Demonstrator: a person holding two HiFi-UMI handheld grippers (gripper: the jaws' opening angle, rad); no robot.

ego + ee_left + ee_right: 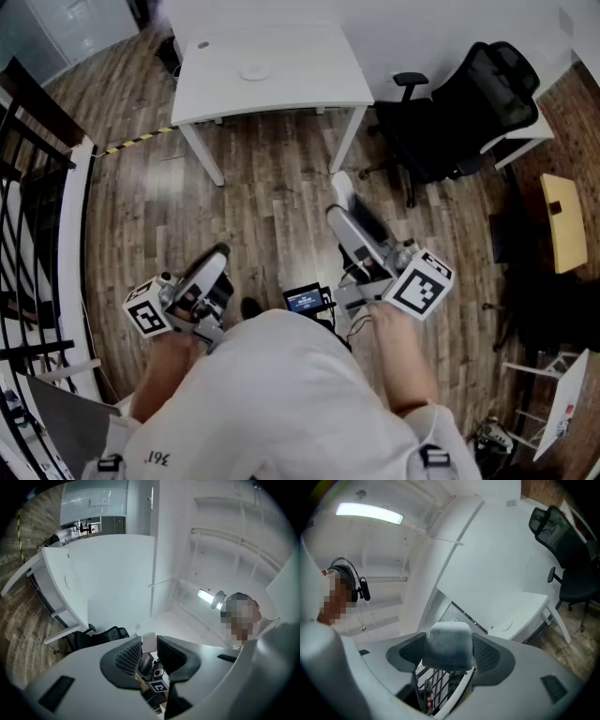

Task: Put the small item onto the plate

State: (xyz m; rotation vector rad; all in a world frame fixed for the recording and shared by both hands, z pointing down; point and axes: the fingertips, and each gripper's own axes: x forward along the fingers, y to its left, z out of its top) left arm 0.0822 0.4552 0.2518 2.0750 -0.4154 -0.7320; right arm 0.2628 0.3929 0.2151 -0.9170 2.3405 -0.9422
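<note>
right gripper clamps rounded block — grey

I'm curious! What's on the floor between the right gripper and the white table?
Only bare wooden floor between right gripper and table, in the head view.

The block is grey, the table white, the chair black

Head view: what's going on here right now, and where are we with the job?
A person stands on the wood floor, a gripper in each hand, some way short of the white table. The right gripper is shut on a pale grey block. The left gripper has its jaws slightly apart and grips nothing. The plate on the table looks bare, so the block is not yet placed.
</note>
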